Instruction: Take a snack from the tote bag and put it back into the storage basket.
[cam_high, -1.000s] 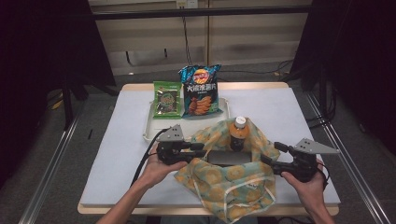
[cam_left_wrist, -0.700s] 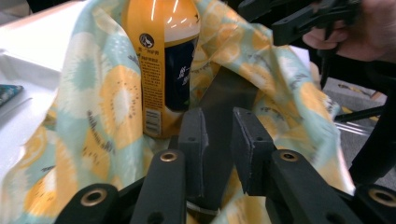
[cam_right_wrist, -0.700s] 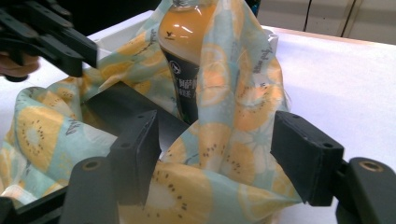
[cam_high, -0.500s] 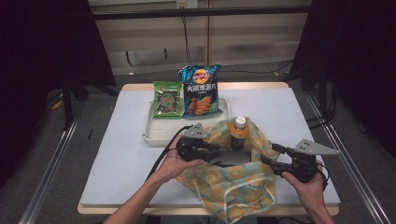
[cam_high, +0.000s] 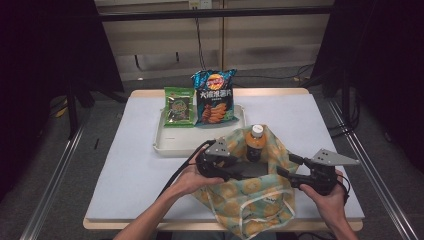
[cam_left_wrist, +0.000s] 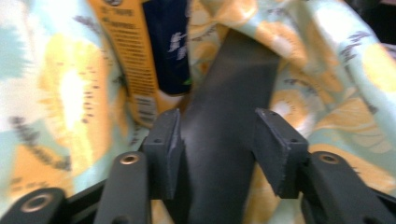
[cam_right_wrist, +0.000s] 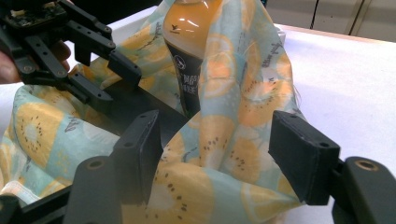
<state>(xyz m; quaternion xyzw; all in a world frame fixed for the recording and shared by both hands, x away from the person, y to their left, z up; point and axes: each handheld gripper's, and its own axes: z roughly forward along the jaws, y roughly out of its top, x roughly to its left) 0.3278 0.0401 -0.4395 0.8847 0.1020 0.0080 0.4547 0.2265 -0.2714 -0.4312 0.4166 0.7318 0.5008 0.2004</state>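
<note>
Bag mouth gapes around the bottle — left gripper and right gripper, jaws spread, grasp nothing.

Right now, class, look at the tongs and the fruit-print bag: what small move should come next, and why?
Probably close the left tongs on the bag's dark strap. Their jaws stand open either side of it, with the bottle upright inside the bag. The right tongs are open at the bag's cloth edge, gripping nothing.

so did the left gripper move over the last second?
Yes. The left gripper shifted to the right in the high view, away from the tray front corner and toward the bottle inside the bag.
</note>
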